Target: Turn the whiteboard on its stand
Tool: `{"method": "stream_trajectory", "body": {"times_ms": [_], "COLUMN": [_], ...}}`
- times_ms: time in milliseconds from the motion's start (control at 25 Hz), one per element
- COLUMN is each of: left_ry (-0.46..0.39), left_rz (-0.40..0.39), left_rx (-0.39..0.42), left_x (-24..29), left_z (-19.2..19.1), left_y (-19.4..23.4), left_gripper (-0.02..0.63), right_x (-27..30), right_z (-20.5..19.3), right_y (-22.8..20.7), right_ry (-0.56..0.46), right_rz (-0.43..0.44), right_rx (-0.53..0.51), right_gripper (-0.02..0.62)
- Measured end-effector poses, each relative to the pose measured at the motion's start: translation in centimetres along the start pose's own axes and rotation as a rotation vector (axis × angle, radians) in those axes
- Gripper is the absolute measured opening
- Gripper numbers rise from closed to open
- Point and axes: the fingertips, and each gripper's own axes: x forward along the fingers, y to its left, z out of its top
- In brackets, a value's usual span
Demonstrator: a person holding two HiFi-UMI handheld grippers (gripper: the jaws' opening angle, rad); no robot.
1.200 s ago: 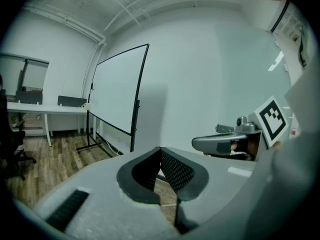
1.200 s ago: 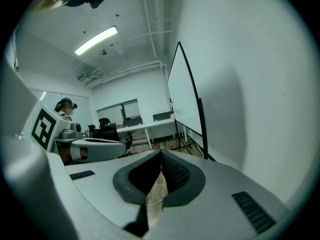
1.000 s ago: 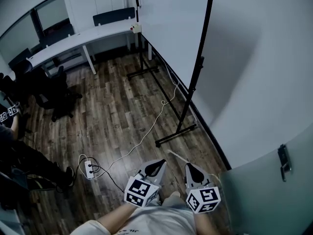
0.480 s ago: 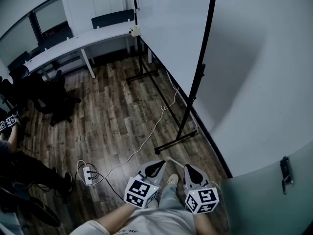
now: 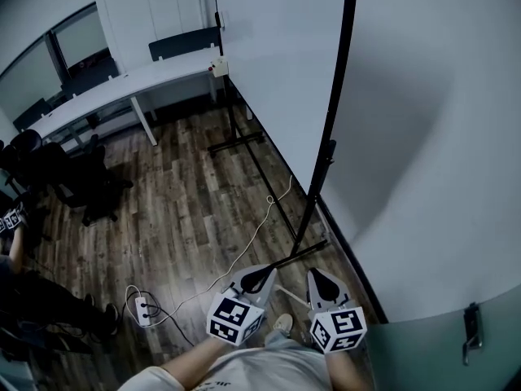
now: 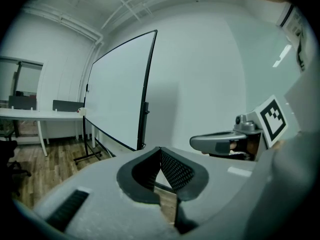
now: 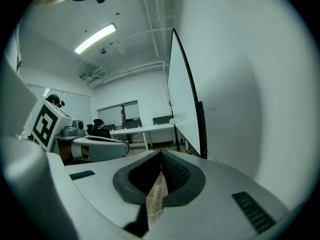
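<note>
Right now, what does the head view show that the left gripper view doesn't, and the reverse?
Head view only: the power strip and its cable on the floor, the person's shoe. Left gripper view only: the ceiling pipes and the whiteboard's top edge. Both: the whiteboard, the white desk, the right gripper.

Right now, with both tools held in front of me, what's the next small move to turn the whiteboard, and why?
Likely step closer to the whiteboard and open the right tool toward its near black post. Both it and the left tool are shut on nothing, and the stand foot lies just ahead of them, untouched.
</note>
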Motion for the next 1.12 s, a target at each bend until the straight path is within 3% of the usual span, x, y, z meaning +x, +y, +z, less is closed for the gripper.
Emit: {"method": "stream_trajectory", "body": {"times_ms": [440, 1120], "left_ry": [-0.024, -0.001], "left_rz": [0.046, 0.005], "left_rx": [-0.032, -0.021], "left_x": [6.9, 9.7], "left_z": [2.7, 4.4], "left_y": [2.0, 5.7], "left_gripper": [0.011, 0.011], "right_x": [4.7, 8.5], "right_z": [2.8, 4.4], "right_y": [-6.3, -8.0], "right_ry": [0.001, -0.004], "right_rz": [0.030, -0.023], "right_rx": [-0.030, -0.001], "right_gripper": [0.008, 0.008]}}
